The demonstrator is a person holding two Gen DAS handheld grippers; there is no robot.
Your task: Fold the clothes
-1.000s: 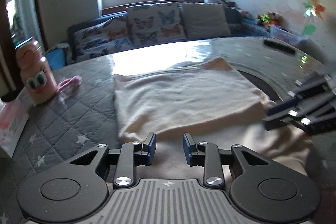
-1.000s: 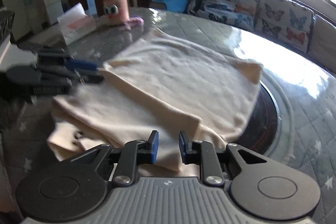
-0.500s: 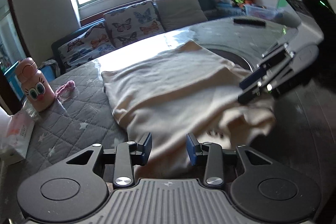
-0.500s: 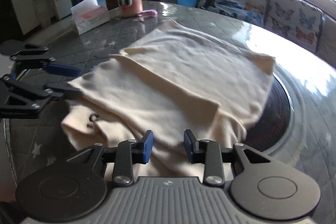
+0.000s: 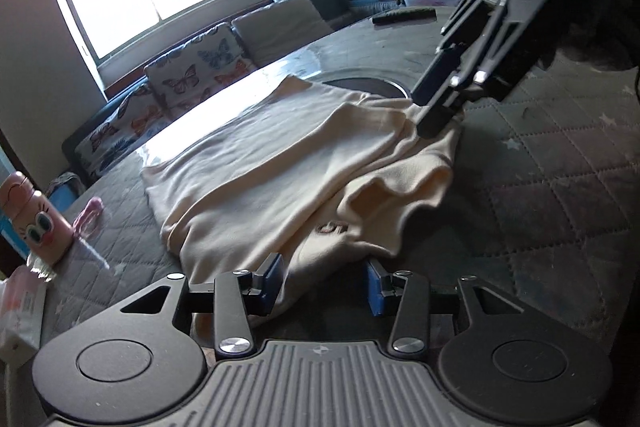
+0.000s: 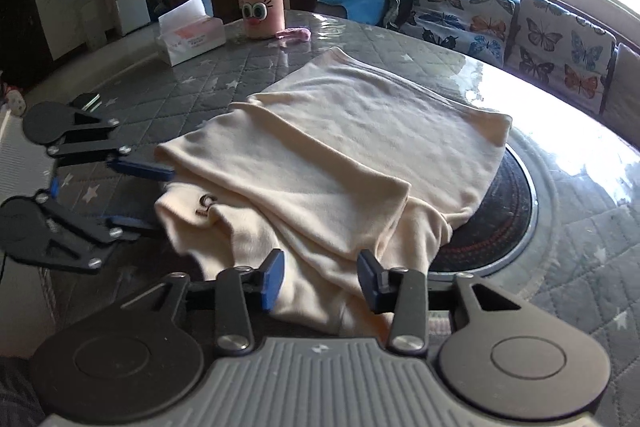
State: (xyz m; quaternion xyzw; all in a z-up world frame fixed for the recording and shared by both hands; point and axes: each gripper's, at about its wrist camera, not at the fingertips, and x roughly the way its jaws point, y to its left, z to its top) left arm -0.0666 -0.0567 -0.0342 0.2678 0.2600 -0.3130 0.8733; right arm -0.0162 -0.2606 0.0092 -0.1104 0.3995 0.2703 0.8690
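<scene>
A cream garment [image 5: 288, 163] lies partly folded on the round table, its near end bunched with a small dark logo [image 5: 331, 228] showing. It also shows in the right wrist view [image 6: 340, 163]. My left gripper [image 5: 323, 283] is open, its jaws apart around the garment's near edge. My right gripper [image 6: 320, 277] is open, its jaws apart over the garment's near corner. Each gripper shows in the other's view, the right one [image 5: 452, 95] and the left one [image 6: 132, 195], both at the cloth's edge.
The table has a grey quilted cover [image 6: 208, 87] and a dark round inset [image 6: 504, 211]. A pink cartoon bottle [image 6: 260, 5], a tissue box [image 6: 190, 35] and a pink cloth bit [image 6: 294, 33] stand at the far side. A remote [image 5: 404, 15] lies near the sofa [image 5: 192, 75].
Both grippers have opened wider and pulled back from the garment's near end. The near end now lies bunched on the table.
</scene>
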